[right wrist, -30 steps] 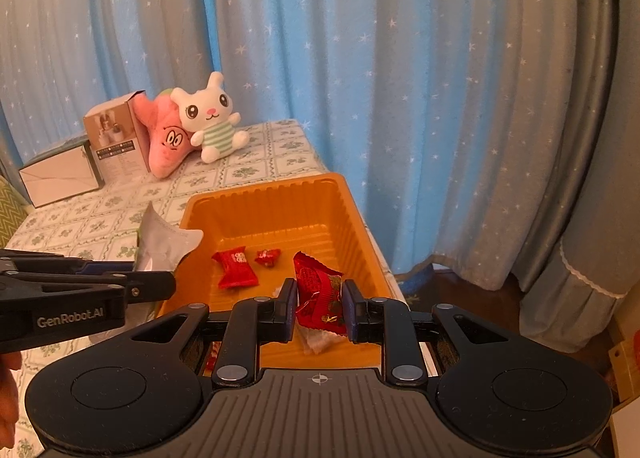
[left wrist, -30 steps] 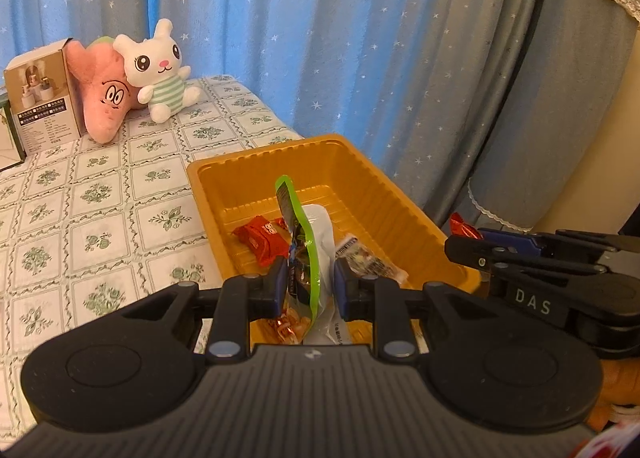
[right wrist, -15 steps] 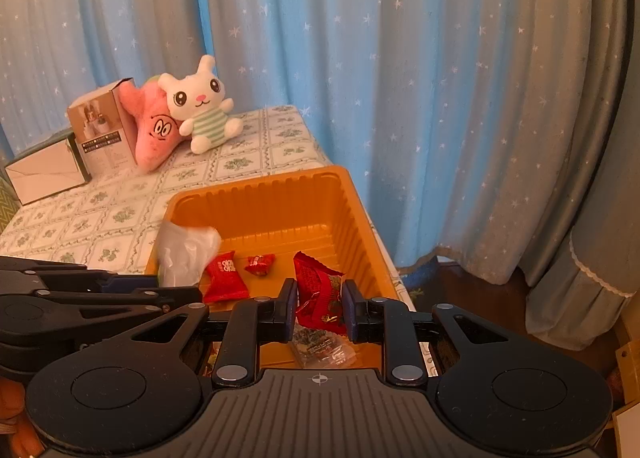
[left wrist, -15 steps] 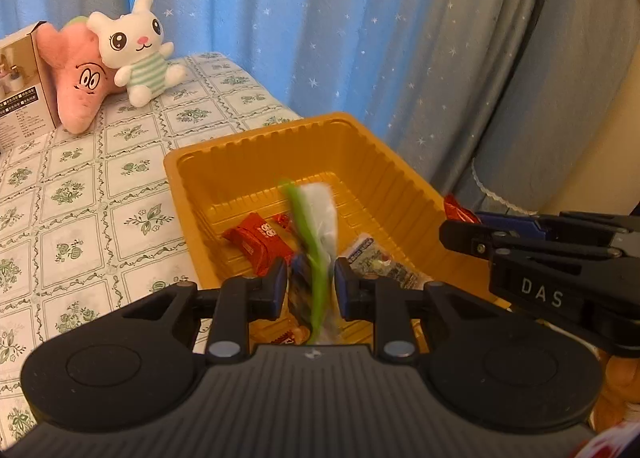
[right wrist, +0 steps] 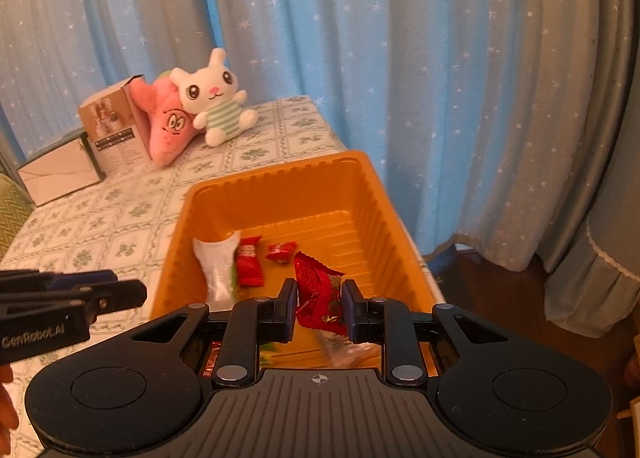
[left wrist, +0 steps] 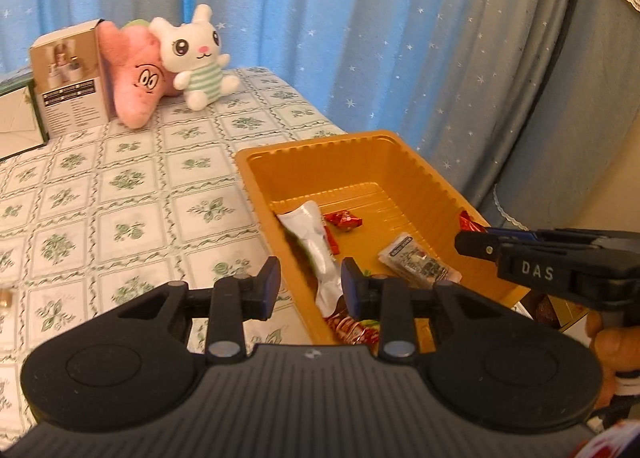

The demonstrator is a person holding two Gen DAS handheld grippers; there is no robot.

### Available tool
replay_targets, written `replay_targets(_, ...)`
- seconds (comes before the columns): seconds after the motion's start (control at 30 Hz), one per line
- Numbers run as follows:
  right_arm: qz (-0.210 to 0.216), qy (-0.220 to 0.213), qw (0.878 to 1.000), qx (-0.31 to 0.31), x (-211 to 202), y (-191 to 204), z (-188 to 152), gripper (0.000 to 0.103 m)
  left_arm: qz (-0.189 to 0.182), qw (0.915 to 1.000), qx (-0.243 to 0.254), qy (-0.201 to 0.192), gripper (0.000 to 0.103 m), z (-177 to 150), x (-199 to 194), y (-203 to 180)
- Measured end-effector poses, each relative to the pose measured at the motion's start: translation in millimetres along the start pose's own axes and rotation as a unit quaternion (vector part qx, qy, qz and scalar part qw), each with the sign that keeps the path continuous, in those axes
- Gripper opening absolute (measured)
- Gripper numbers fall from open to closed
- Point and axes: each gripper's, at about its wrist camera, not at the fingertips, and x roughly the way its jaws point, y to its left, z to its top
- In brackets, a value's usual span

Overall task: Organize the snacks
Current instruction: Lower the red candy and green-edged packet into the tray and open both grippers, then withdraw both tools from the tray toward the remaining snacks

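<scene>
Left gripper is spreading its jaws right now, and nothing is pinched between them: the silvery white foil pouch with a green edge lies in the ribbed orange plastic tray, free of the pads, leaning along the tray's left wall. That one looks delivered.

Over to the right gripper: its jaws are clamped on a crinkly red snack packet, held just above the near end of the tray. So the step in hand reads as the drop-off, one pouch released, one packet yet to go.

Already in the tray: a flat red candy bar wrapper touching the pouch, a small red twisted candy just beside it, and a clear printed snack bag towards the near right corner. More red wrappers show dimly under the grippers at the near end.

Next move, by my reckoning: the right jaws need to open over a bare patch of the tray floor so the red packet falls inside the wall rather than on the rim. The left gripper should then lift clear of the tray edge. The plush white rabbit and pink star cushion sit well apart on the floral tablecloth, out of play.
</scene>
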Motion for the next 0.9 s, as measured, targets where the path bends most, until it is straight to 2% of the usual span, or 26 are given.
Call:
replay_targets(0.2,0.042,0.002,0.999,0.002,4,8,5,0.025,0.006,0.9999,-0.012,0.001,0.029,-7,-11,9)
replay_targets(0.3,0.042,-0.015,0.999,0.009,-2,7,6,0.027,0.002,0.9998,-0.021,0.001,0.029,-10,-17,13)
replay_targets(0.6,0.019,-0.02,0.998,0.05,-42,2,1,0.029,0.005,0.9997,-0.023,-0.012,0.029,-17,-50,14)
replay_targets(0.9,0.029,-0.022,0.998,0.047,-81,33,-11,0.029,0.022,0.9985,-0.042,-0.026,0.029,-33,-98,25)
